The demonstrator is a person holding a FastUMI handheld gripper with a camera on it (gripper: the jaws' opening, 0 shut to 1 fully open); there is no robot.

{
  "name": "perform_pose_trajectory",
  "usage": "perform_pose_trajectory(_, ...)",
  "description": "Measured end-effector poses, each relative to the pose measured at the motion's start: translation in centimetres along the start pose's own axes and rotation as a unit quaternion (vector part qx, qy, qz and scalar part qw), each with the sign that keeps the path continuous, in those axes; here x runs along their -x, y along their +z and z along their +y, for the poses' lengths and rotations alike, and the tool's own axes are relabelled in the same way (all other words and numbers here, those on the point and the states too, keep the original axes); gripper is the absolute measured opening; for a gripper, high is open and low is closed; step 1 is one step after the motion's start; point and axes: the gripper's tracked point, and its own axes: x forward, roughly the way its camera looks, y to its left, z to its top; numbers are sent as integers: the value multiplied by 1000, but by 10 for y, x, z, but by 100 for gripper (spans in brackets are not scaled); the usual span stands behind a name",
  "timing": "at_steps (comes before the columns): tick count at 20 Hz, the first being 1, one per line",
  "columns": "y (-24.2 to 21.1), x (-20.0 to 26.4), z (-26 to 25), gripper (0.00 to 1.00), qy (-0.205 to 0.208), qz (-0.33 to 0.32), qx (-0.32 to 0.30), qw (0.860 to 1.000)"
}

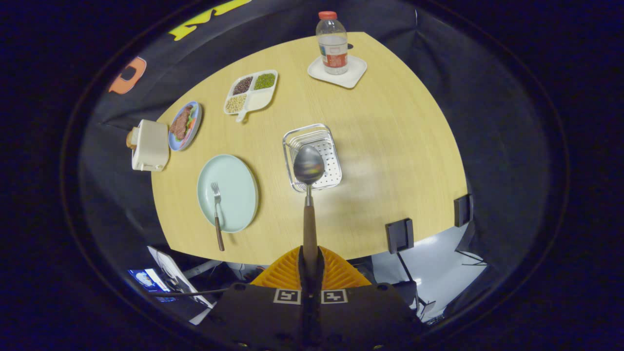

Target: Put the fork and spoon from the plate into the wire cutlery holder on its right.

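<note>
Above the wire cutlery holder, the claw clamps the spoon.

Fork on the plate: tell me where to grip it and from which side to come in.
Grip the fork by its wooden handle, where it overhangs the plate rim toward the near table edge. Come from above, fingers straddling the handle crosswise; that end is likely off the surface. The gripper is shut on the spoon.

Even overhead light falls on the pale wooden desk, leaving a soft glare patch beside the wire cutlery holder and only faint shadows. The dark metal spoon bowl is motion-blurred. Fisheye distortion bends the desk's edges, and the surroundings fall dim.
</note>
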Motion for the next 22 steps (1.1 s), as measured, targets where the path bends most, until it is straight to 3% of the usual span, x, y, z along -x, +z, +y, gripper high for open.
perform_pose_trajectory(11, 35, -30, 0, 1, -13, 21, -58, 998)
perform_pose_trajectory(17, 38, -26, -6, 15, -36, -1, -34, 999)
perform_pose_trajectory(19, 42, -21, -5, 33, -44, -20, -16, 999)
perform_pose_trajectory(22, 33, -7, 10, 75, -34, -30, -2, 999)
